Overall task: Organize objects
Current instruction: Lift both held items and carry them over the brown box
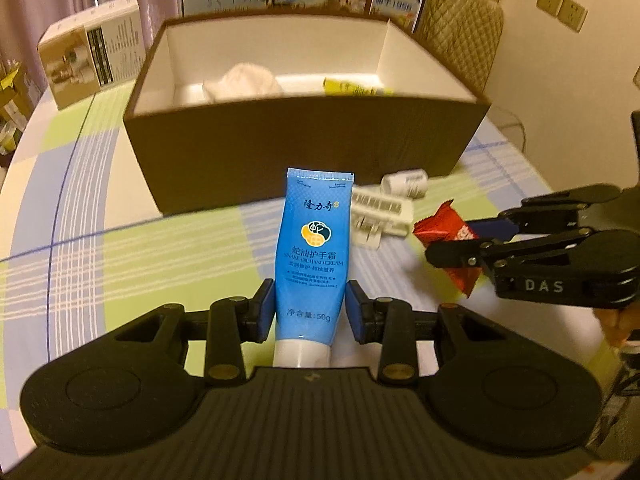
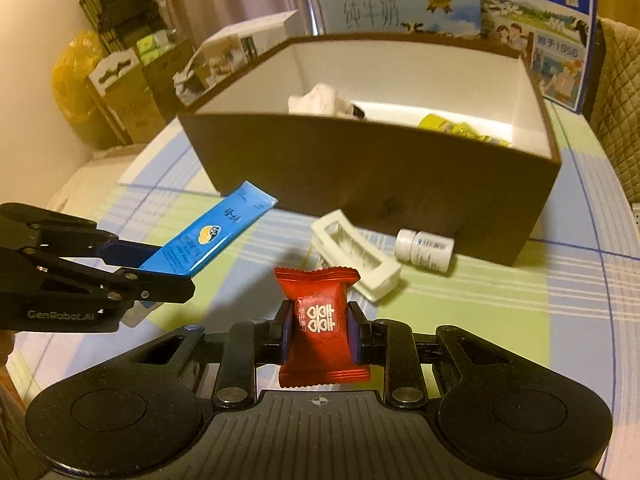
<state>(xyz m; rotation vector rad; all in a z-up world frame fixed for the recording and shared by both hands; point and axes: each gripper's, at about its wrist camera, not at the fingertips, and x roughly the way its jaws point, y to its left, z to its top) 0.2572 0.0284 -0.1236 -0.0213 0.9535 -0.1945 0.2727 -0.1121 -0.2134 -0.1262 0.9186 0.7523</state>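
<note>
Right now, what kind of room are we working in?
Most likely a home dining or living room: a round table under a checked tablecloth, milk cartons stacked behind the brown box, a quilted chair, and curtains at the back.

My left gripper (image 1: 310,312) clasps a blue hand cream tube (image 1: 314,256) near its white cap, crimped end pointing toward a brown open box (image 1: 304,152) with white inner walls. My right gripper (image 2: 320,334) pinches a red candy packet (image 2: 320,320) with white characters. On the checked cloth just before the box lie a white clip-like plastic piece (image 2: 356,256) and a small white bottle (image 2: 424,248) on its side; inside sit a white crumpled thing (image 2: 320,100) and a yellow packet (image 2: 452,126).
</note>
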